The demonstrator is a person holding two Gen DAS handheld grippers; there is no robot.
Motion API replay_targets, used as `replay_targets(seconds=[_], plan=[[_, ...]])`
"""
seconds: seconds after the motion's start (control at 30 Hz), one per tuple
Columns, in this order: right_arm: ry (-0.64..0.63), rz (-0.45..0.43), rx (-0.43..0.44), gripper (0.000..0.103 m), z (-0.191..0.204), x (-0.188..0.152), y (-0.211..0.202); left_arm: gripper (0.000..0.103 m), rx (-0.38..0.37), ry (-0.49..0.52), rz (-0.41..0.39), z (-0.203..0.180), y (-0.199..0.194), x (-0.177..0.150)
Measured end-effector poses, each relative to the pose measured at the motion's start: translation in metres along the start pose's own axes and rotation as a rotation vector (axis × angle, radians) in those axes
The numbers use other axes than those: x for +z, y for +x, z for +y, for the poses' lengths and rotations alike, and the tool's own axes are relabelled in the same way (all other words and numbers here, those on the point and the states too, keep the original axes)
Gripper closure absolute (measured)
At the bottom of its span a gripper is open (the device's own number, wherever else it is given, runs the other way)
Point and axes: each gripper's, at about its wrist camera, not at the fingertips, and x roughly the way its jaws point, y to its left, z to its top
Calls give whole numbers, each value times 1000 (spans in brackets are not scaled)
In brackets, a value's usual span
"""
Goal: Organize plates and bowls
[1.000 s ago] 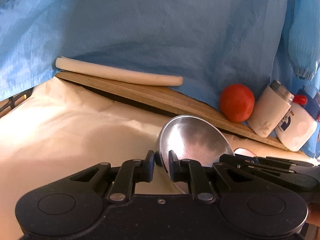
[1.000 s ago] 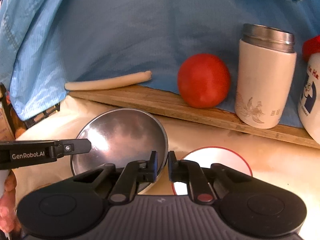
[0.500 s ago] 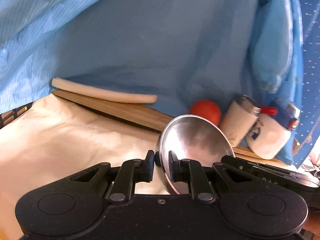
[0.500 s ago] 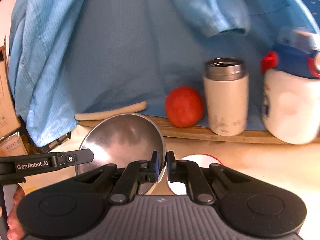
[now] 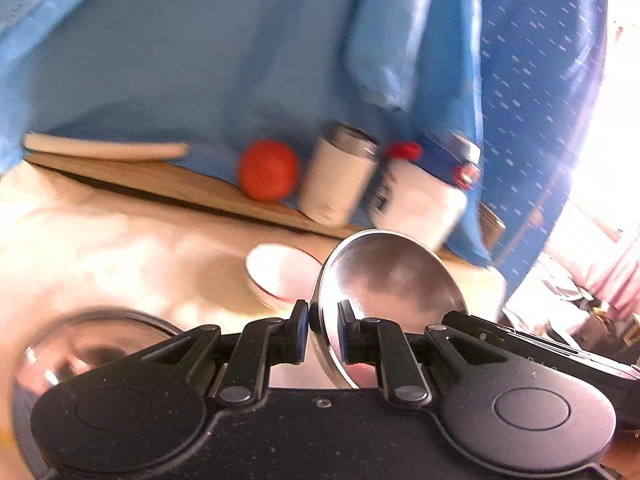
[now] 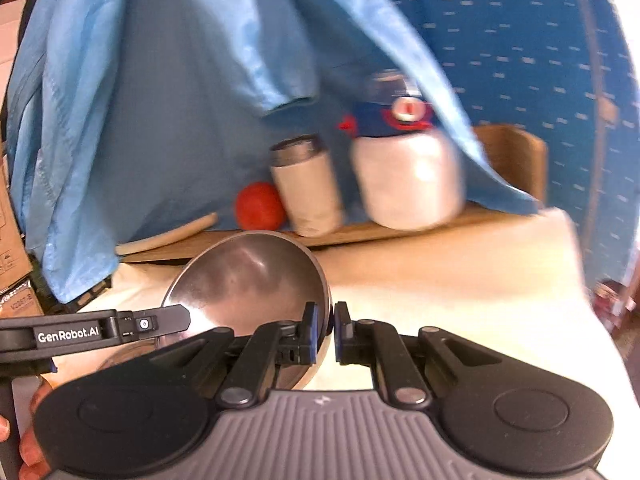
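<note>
A shiny steel bowl [image 5: 390, 280] hangs tilted above the cloth-covered table, held by both grippers at opposite sides of its rim. My left gripper [image 5: 323, 322] is shut on the rim's left side in the left wrist view. My right gripper [image 6: 324, 328] is shut on the right side of the same steel bowl [image 6: 244, 280] in the right wrist view. One finger [image 6: 160, 322] of the left gripper reaches in from the left there. A white bowl with a red rim [image 5: 280, 272] sits on the table behind and left of the held bowl. Another steel bowl [image 5: 80, 344] lies at the lower left.
Along a wooden board [image 5: 180, 188] at the back stand a red tomato [image 5: 267, 170], a cream steel-topped flask [image 5: 338, 180] and a white jar with a blue and red lid [image 5: 416, 196]. A pale stick [image 5: 104, 148] lies at the board's left. Blue cloth [image 6: 180, 100] hangs behind.
Both grippers have carried the steel bowl back, up and to the right. The back items look smaller. The white bowl and a second steel bowl have come into the left wrist view.
</note>
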Motion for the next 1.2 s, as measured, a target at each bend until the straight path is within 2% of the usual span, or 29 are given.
replay_targets(seconds=[0.2,0.43,0.83,1.2], plan=[[28,-10,-42,94,-25,-19,-41,87,-38,27,38,-28,-7,-30],[56,-24,-44,93,-42,-46,-64,87,-16,81,82,-52,-14,-54],[94,10,2,93,-60,-66,-61,87,52,99,177,-61,-4,-72],[97,36,26,92,-64,-64,-44,87,82,86,207,-57,9,-72]])
